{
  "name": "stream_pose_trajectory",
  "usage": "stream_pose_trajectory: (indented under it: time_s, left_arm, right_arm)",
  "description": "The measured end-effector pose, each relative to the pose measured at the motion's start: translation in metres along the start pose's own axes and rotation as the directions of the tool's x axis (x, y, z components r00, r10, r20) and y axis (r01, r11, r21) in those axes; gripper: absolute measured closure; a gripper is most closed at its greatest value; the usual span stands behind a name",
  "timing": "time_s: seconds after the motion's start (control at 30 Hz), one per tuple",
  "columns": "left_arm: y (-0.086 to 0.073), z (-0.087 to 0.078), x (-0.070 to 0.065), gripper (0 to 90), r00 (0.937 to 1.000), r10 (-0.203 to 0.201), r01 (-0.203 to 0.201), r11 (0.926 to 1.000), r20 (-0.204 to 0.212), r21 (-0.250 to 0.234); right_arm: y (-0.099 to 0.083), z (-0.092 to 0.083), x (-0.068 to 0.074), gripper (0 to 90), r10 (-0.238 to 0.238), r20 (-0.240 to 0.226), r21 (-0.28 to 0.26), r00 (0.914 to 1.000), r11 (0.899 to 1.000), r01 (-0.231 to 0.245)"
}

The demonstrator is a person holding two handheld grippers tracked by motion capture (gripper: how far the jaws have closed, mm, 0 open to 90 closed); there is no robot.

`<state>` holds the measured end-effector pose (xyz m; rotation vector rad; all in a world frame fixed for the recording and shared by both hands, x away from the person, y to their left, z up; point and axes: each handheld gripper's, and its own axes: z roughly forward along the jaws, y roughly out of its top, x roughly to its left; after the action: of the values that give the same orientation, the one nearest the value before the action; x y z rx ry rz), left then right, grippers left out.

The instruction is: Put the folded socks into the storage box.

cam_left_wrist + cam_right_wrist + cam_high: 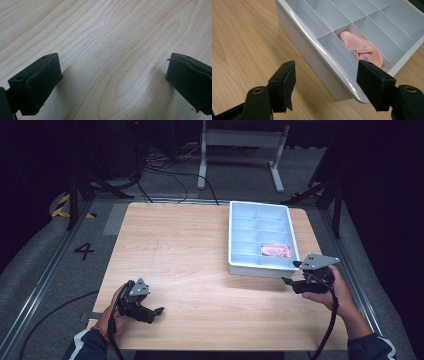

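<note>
1. We see a soft, folded pink cloth (364,51) lying in a right-column compartment near the tray's front end.
2. The white plastic tray (234,245) has rigid, glossy dividers; the right jaw hides the cloth's end.
3. Our right gripper (292,273) hovers at the tray's front corner, jaws spread, holding nothing.
4. Our left gripper (156,314), well left of the tray, gapes over grained wooden table (112,37).

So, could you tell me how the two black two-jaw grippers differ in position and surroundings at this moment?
The left gripper sits low over bare wooden table; the right gripper hovers at the white divided tray, near its corner. The left faces plain wood; the right faces the compartment holding the pink folded cloth. Both have open, empty jaws.
</note>
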<state>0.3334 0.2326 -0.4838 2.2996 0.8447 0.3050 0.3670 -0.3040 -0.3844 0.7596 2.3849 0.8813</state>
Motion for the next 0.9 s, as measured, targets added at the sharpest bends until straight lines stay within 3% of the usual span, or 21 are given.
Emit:
stream_pose_trajectory:
  time_s: [0.9]
  left_arm:
    - [0.000,0.000,0.000,0.2,1.0000,0.002,-0.002,1.0000,-0.001,0.000]
  right_arm:
    - [-0.042,-0.012,0.018,32.5,-0.010,0.023,0.029,0.9997,1.000,0.010]
